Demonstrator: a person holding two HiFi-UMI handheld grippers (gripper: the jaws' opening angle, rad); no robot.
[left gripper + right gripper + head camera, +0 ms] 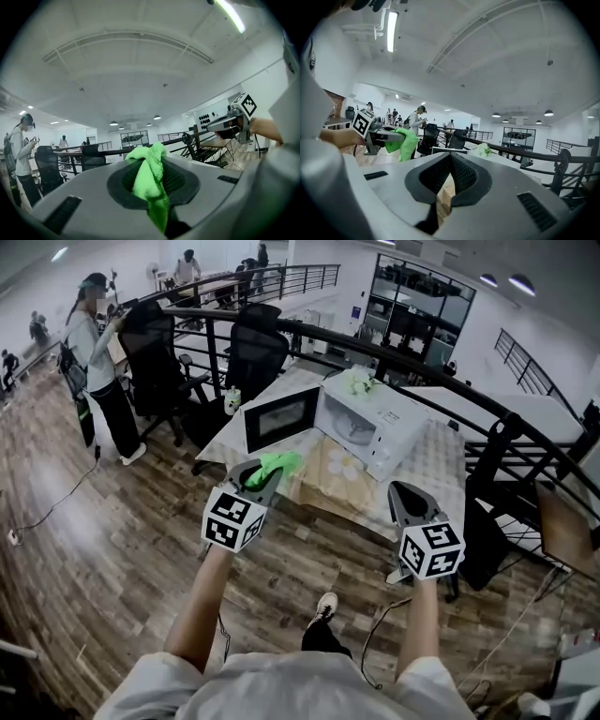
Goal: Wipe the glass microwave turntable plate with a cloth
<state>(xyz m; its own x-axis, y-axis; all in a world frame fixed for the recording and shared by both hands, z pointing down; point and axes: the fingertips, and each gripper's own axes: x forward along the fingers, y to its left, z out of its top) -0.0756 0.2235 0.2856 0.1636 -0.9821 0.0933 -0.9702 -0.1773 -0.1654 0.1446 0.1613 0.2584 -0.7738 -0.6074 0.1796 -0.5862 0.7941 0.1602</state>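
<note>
My left gripper [267,474] is clamped on the soft, light cloth [278,464]. My right gripper [401,491] is closed and empty. The glass plate [356,432] seems to sit inside the open microwave [389,413]. I judge it heavy, slick and breakable, best held by its rim.

No words, brand names or numbers can be read anywhere. The left claw [279,465] and right claw [401,491] carry only black-and-white square marker patterns. A blue patch [356,311] on the far wall may be a sign, too small to read.
</note>
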